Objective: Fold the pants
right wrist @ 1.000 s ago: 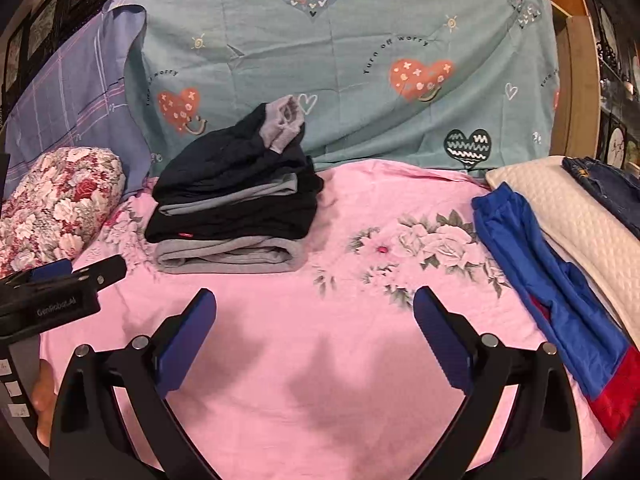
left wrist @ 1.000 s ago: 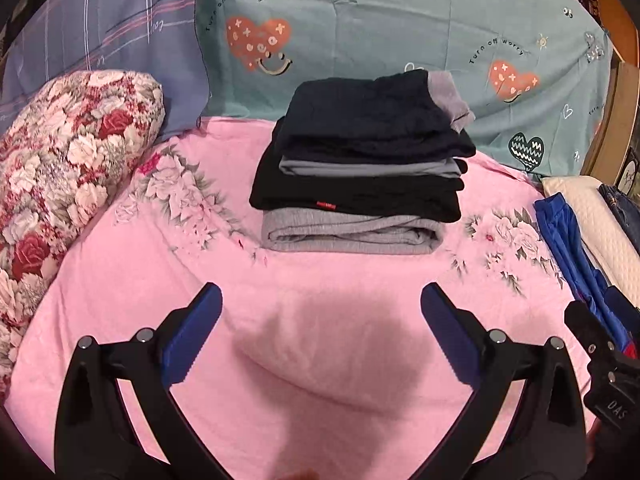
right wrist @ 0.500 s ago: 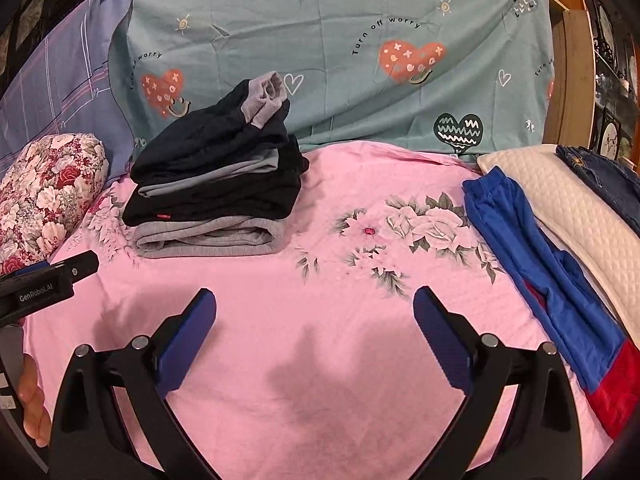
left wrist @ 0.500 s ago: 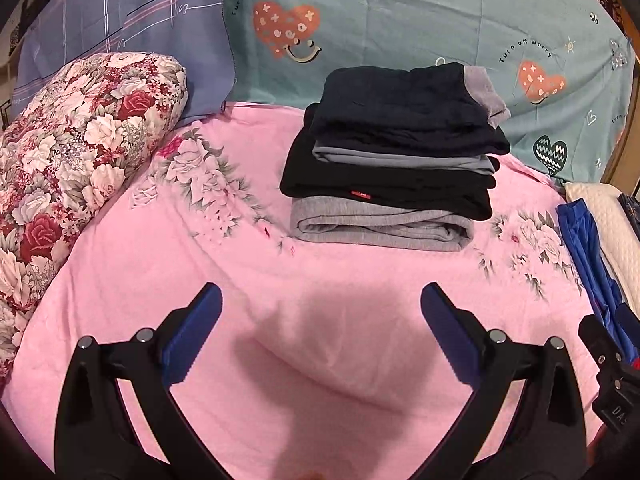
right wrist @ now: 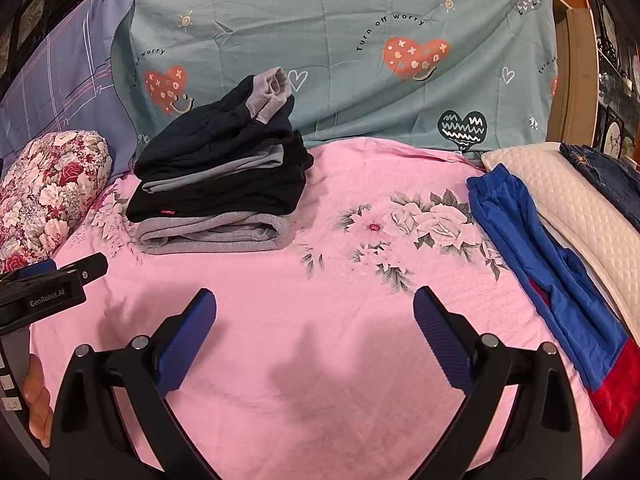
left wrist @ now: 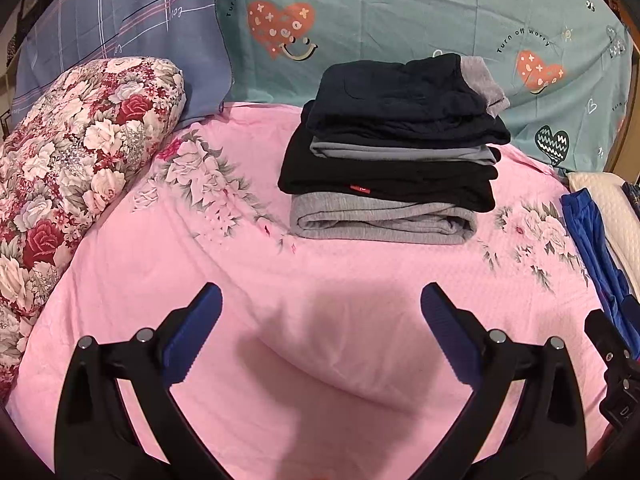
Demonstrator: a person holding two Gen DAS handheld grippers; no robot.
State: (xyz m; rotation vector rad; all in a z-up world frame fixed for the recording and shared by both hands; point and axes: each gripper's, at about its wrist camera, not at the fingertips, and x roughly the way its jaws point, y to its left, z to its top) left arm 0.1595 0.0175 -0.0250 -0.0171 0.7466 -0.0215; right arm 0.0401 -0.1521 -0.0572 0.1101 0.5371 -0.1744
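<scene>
Right gripper (right wrist: 314, 312) gapes; blue pants (right wrist: 540, 260) run off-frame.

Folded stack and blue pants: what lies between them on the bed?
Only pink sheet with printed flowers lies between the folded stack and the blue pants, seen in the right wrist view.

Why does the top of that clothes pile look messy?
The top dark garment on the folded stack sits crooked: its grey cuff sticks up and flops over instead of lying flat, so the pile leans. The blue pants at the bed's right edge lie unfolded. Both grippers are open and empty.
</scene>
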